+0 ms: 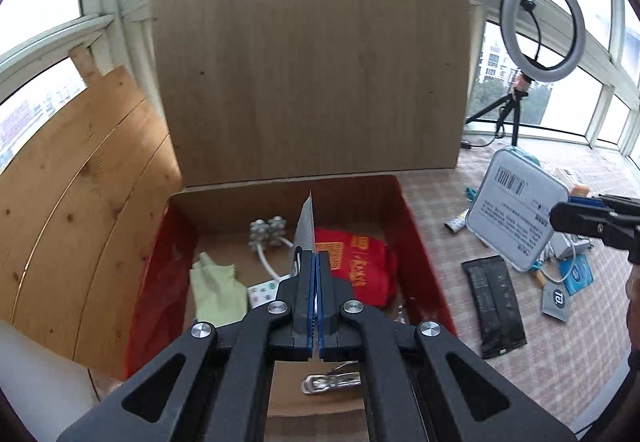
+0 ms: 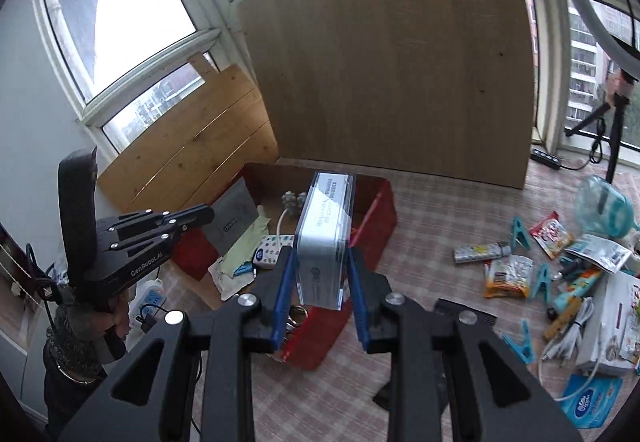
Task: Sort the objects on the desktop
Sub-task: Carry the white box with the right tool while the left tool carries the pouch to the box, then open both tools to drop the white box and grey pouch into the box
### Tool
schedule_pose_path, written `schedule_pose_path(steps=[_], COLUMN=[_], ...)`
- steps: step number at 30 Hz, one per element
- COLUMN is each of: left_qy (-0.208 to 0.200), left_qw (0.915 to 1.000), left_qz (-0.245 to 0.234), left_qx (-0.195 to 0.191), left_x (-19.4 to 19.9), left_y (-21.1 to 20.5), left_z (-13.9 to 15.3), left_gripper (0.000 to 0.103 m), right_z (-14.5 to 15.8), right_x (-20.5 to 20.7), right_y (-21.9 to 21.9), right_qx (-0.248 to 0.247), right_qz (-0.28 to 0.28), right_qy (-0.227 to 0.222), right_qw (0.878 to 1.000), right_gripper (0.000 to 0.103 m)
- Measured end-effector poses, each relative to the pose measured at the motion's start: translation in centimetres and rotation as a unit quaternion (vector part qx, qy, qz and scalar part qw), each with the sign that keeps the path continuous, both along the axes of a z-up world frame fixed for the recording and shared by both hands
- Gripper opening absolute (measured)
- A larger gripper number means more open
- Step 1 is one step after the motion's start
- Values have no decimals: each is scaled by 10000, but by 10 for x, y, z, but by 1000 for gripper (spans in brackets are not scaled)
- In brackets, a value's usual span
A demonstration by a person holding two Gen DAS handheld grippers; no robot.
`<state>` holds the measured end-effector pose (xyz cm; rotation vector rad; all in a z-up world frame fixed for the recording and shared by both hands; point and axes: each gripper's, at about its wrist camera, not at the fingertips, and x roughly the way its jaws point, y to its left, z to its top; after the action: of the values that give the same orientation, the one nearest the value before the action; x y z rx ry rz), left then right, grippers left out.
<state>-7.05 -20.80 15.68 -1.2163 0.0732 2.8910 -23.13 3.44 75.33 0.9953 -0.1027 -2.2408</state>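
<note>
My left gripper (image 1: pixel 316 256) is shut on a thin grey flat packet (image 1: pixel 305 228), which shows edge-on and stands up over the open red box (image 1: pixel 416 226). In the right wrist view the same gripper (image 2: pixel 208 217) holds the grey packet (image 2: pixel 236 217) above the box's left side. My right gripper (image 2: pixel 320 274) is shut on a white rectangular tin with a printed label (image 2: pixel 324 238), held above the box's near right rim (image 2: pixel 376 209). From the left wrist view the tin (image 1: pixel 516 209) and the right gripper (image 1: pixel 568 207) hang to the right of the box.
Inside the box lie a red bag (image 1: pixel 356 262), a green cloth (image 1: pixel 218 290), a white cable (image 1: pixel 268 238) and a metal clip (image 1: pixel 330 382). A tall wooden board (image 1: pixel 308 73) stands behind it. Packets, clips and cables (image 2: pixel 560 266) litter the checked cloth at right, near a ring light (image 1: pixel 542 25).
</note>
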Motion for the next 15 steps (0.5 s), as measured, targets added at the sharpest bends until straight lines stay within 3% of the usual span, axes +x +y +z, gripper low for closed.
schedule_pose_path(steps=[10, 11, 14, 15], left_qy=[-188, -280, -352, -300], left_qw=[9981, 9974, 9936, 9933], left_qz=[526, 615, 1067, 1107], left_qx=[267, 236, -84, -131], left_x=[-16, -19, -22, -19], left_y=[-52, -54, -58, -57], left_z=[-14, -17, -23, -23], left_gripper=[2, 9, 63, 67], right_z=[-28, -31, -30, -28], right_x=[0, -1, 5, 7], right_y=[-105, -113, -118, -115], right_qx=[688, 771, 1036, 985], right_qz=[389, 430, 264, 253], right_qy=[-80, -103, 129, 156], right_qw=[9968, 9960, 9942, 9947], right_gripper=[25, 25, 36, 43])
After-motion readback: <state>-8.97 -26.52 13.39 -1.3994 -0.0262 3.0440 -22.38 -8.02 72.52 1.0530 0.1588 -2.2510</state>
